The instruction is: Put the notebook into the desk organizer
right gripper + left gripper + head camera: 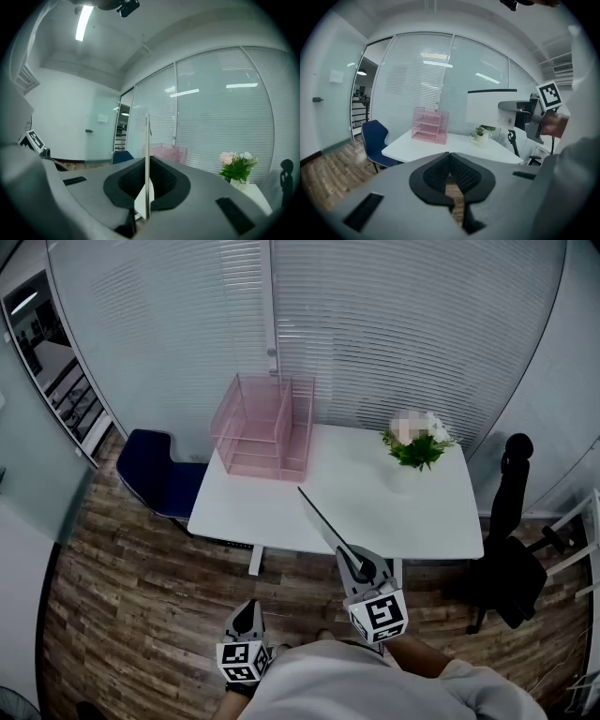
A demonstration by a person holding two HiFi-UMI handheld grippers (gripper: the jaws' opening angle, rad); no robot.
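Observation:
A thin white notebook [323, 518] stands on edge in my right gripper [360, 567], which is shut on it near the table's front edge. In the right gripper view the notebook [146, 164] rises as a narrow vertical sheet between the closed jaws. The left gripper view shows the notebook [490, 107] broadside, held up at the right. A pink wire desk organizer [264, 427] with several shelves stands at the back left of the white table [422, 512]. My left gripper [247, 617] hangs low over the floor, shut and holding nothing.
A vase of flowers [416, 448] stands at the table's back right. A dark blue chair [157, 472] is at the table's left end, a black office chair [511, 559] at its right. Glass walls with blinds close the back.

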